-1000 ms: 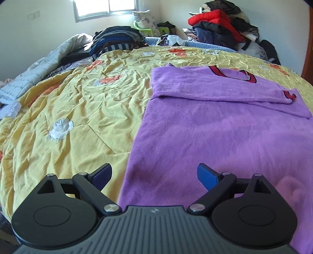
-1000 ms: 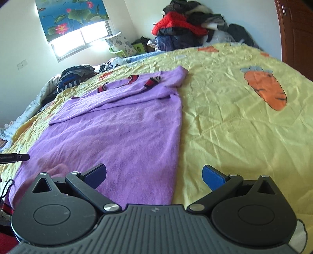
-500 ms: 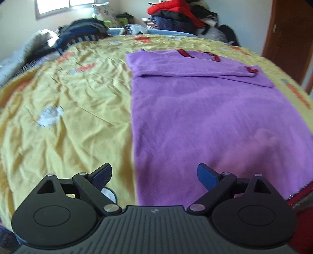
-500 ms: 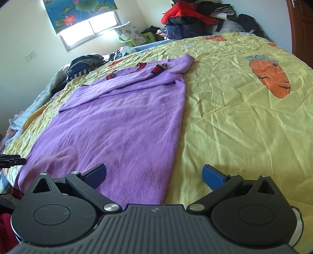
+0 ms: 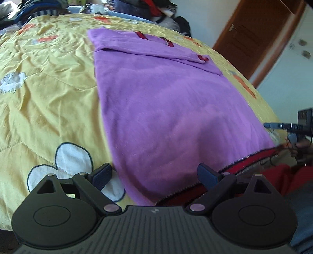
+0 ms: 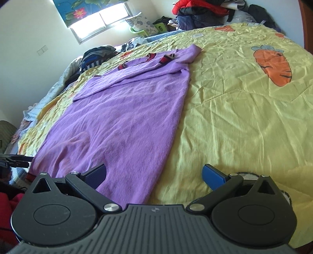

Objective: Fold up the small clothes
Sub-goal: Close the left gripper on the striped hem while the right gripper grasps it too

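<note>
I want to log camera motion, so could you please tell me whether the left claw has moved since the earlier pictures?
Yes. The left claw has swung right and pulled back: the brown door now shows, and the purple garment reveals its near red hem.

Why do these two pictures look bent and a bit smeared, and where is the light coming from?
Both views are fisheye, so the yellow bedspread bulges like a dome. Left wrist view: the purple garment is soft with motion blur while the left gripper stays sharp. Right wrist view: crisper, with the window blown out white and blur near the right gripper.
</note>
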